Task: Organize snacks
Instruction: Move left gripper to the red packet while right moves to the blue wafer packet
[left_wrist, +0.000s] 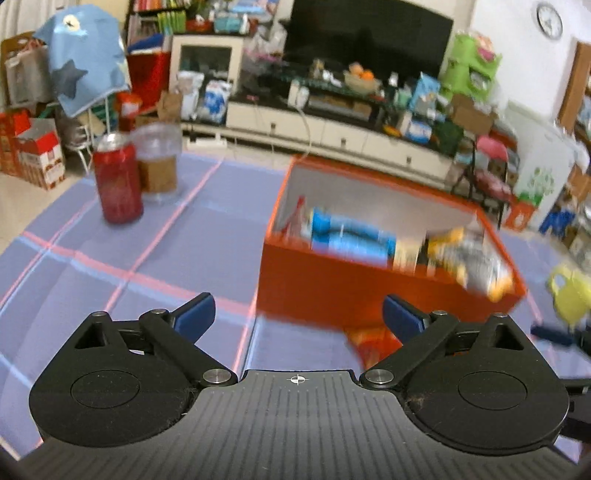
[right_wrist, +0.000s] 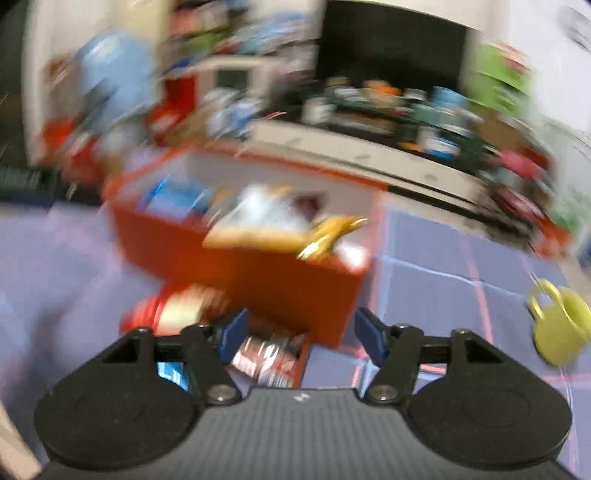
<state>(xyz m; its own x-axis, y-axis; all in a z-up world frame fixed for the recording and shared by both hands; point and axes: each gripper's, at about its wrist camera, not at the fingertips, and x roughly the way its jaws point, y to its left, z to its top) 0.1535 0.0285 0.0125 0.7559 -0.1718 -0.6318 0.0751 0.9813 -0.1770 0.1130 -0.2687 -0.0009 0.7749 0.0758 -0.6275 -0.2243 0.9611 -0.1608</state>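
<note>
So the orange box is the hub of everything here: it sits open-topped on the purple checked tablecloth, and it already holds a bunch of snack packets, blue ones toward its far-left end and yellow ones crammed at the right end, one of them poking over the rim. My read is that it's open and central so both hands can just drop stuff in from the near side. Just in front of its near wall lie the leftovers: a red-and-orange packet, and from the right wrist view a shiny silver-and-red packet plus a red one to its left, all touching or nearly touching the box wall, though the blur makes it hard to say which. The left gripper has its jaws spread wide with nothing between them, hanging over the cloth just short of the box's near-left corner. The right gripper is parted about halfway and empty too, pointed down right over the silver-and-red packet, so I'd guess that's the next grab. Nothing's pinched by either one yet. Well off to the left of the box stand a red can and a clear cup, side by side, probably parked there to stay out of the sorting zone. A yellow-green mug sits off to the box's right, same deal. Risk-wise, that overstuffed right end looks like it could spill if another packet gets shoved in there.
</note>
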